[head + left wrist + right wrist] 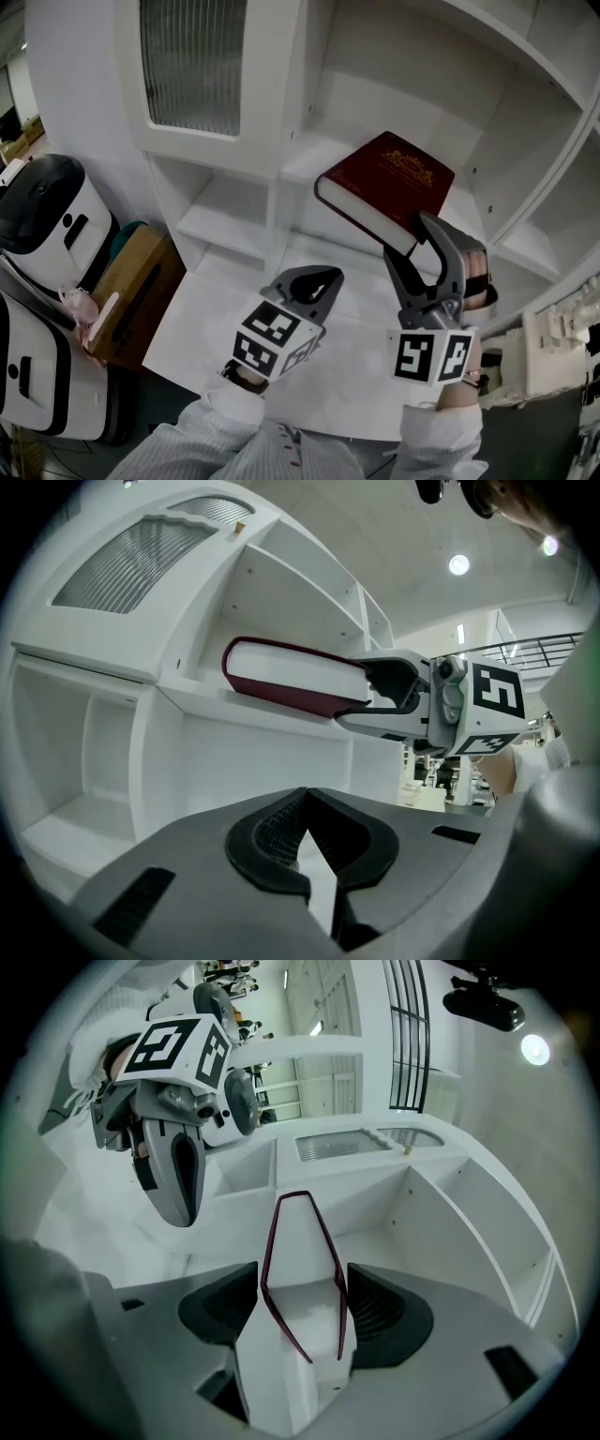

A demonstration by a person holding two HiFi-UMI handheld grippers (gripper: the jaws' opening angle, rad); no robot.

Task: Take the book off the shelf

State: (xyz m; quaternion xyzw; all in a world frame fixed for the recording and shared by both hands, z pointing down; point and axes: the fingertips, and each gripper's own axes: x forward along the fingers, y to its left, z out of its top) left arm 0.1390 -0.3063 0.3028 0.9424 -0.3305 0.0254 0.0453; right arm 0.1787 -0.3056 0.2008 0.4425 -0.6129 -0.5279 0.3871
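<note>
Hovering low with jaws together and empty, the left hand-held gripper (305,841) sits beside the right hand-held gripper (300,1307), clamped on a maroon hardcover book (389,183) held tilted before the white shelf (319,155). The book's gilt cover lettering is illegible.

White appliance with dark lid (47,211) at far left. Brown box (131,286) just beside it. Pink item (80,307) at the box's left edge, kind unclear. White slotted part (553,352) at far right. Round ceiling lamp (458,564) lit. Black railing (405,1035) in the background.
</note>
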